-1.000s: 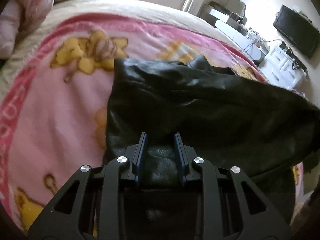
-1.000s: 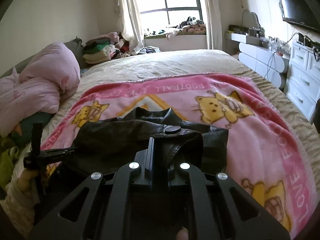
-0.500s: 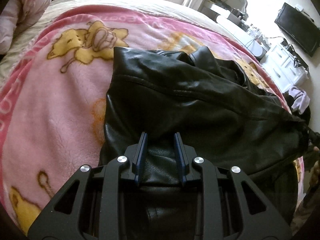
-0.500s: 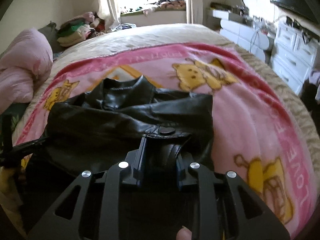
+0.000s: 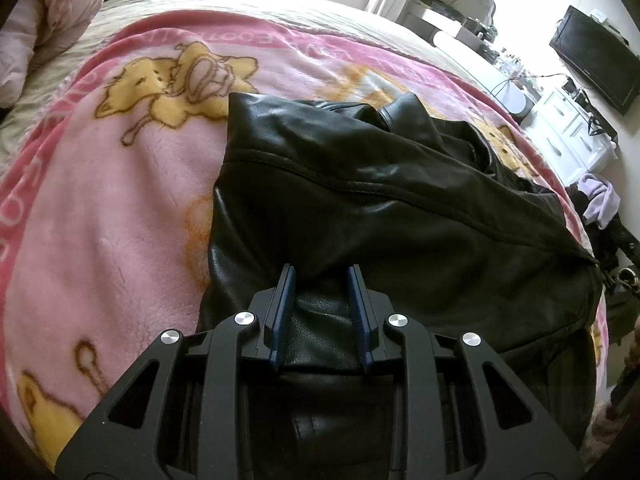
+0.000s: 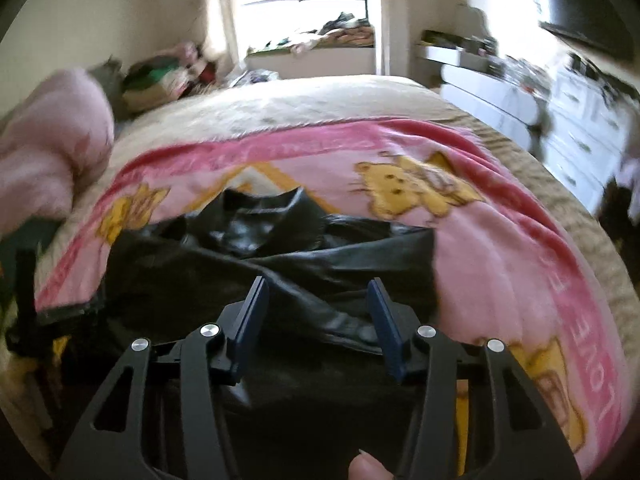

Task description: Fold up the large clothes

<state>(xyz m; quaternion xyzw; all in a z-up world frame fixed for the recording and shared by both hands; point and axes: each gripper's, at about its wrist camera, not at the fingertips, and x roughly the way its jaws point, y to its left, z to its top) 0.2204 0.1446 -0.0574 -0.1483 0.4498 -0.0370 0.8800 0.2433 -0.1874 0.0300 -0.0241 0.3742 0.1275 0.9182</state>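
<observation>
A black leather jacket (image 5: 380, 200) lies folded over on a pink cartoon blanket (image 5: 100, 220) on the bed, collar at the far side. My left gripper (image 5: 320, 276) is shut on a thick fold of the jacket's near edge. In the right wrist view the jacket (image 6: 260, 264) lies under my right gripper (image 6: 318, 286), whose jaws stand wide apart and hold nothing, just above the leather. The pink blanket (image 6: 500, 248) shows to its right.
A pink duvet (image 6: 44, 160) is heaped at the bed's left. White drawers (image 5: 568, 136) and a wall TV (image 5: 596, 56) stand to the right of the bed. Clothes are piled by the window (image 6: 312, 12). The beige bedspread (image 6: 320, 100) extends beyond the blanket.
My right gripper has opened and let go of the jacket's edge with the snap button. The jacket has settled flat on the blanket. My left gripper keeps its hold.
</observation>
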